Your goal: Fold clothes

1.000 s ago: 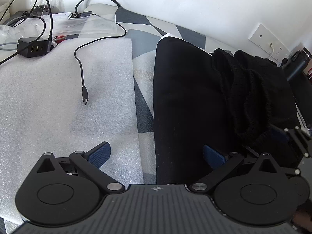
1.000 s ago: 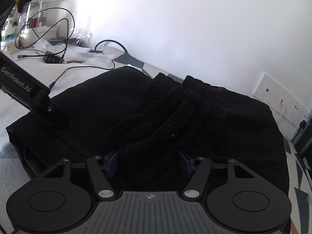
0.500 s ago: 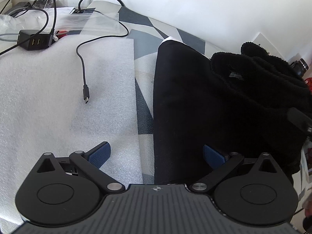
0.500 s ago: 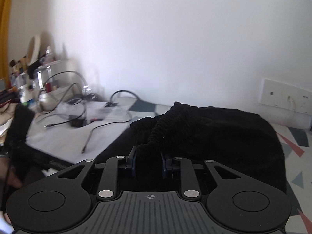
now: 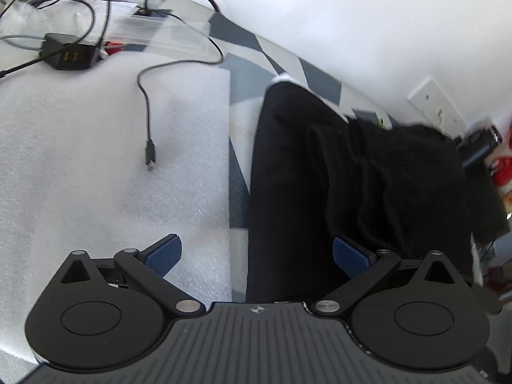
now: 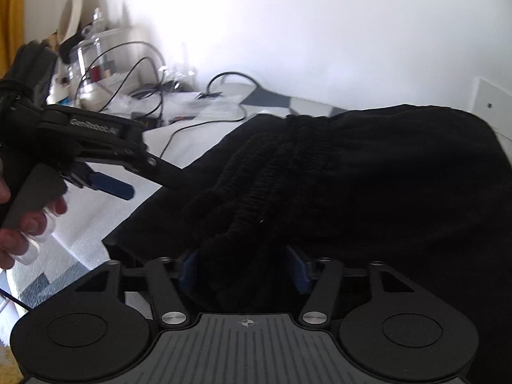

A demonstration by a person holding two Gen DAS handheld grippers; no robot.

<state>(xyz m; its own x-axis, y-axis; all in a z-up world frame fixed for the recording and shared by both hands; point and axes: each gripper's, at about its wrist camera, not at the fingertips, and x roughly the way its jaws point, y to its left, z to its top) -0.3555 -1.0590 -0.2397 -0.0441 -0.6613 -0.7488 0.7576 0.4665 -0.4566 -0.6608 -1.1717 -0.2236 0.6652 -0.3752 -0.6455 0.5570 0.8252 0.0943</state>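
A black garment (image 5: 288, 176) lies folded on the table, its ribbed elastic waistband (image 5: 368, 176) bunched on top toward the right. My left gripper (image 5: 256, 254) is open wide and straddles the garment's left edge, one pad over the foam and one over the cloth. In the right wrist view the waistband (image 6: 256, 192) runs back into my right gripper (image 6: 243, 265), whose blue pads stand apart on either side of the thick bunch. The rest of the garment (image 6: 400, 176) spreads out to the right. A hand (image 6: 19, 230) holds the left gripper at the left edge.
A white foam sheet (image 5: 80, 160) covers the table's left half, with a loose USB cable (image 5: 148, 147) and a black charger box (image 5: 70, 56) on it. Patterned grey cloth (image 5: 240, 86) shows beside it. Jars and wires (image 6: 92, 73) crowd the far left. A wall socket (image 5: 432, 108) sits behind.
The right gripper pinched the waistband and raised it half a second ago. Now the waistband is down on the garment again and the pads have spread. The left gripper stayed open and barely shifted.
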